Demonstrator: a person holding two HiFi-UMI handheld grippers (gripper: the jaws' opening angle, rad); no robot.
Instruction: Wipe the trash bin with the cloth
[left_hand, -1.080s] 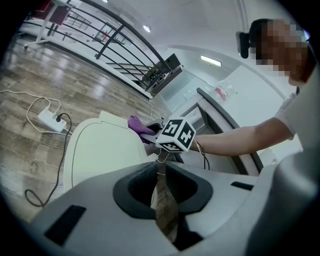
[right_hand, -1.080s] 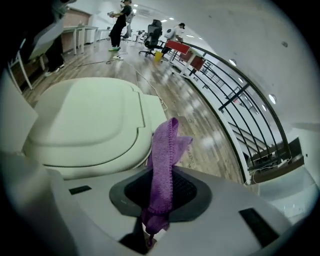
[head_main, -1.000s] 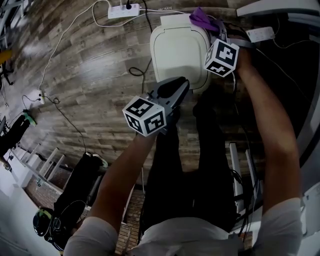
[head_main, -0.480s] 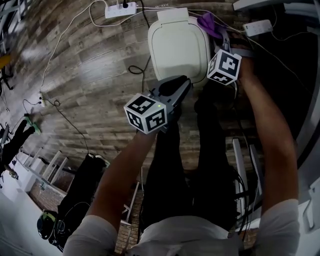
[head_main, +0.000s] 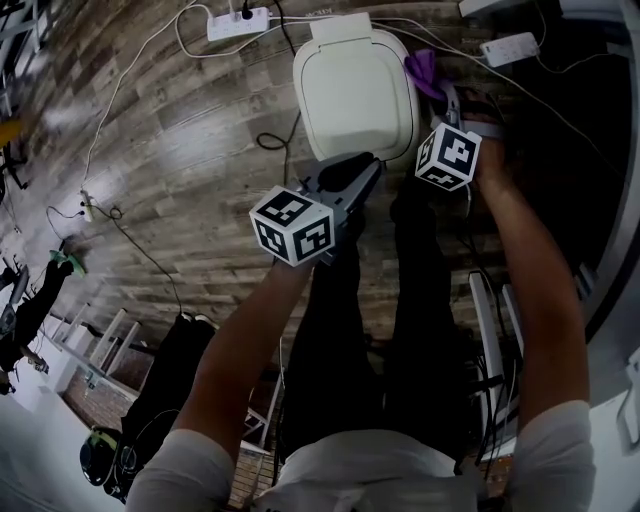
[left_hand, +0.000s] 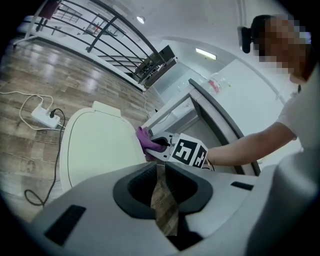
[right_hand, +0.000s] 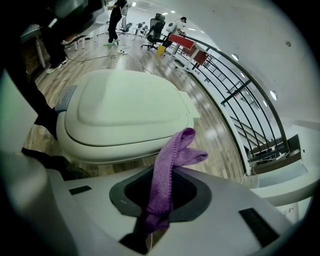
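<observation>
Head view: purple knitted cloth (head_main: 424, 72) is hanging just beside the right edge of the cream plastic lidded trash bin (head_main: 355, 95), which is standing on the wooden floor (head_main: 200, 150).
Right gripper (right_hand: 162, 180) is clenching the cloth in its jaws, apparently presenting it for a side wipe, though contact is unclear; left gripper (left_hand: 159, 172) is hovering empty near the bin, jaws drawn together, likely idle.
</observation>
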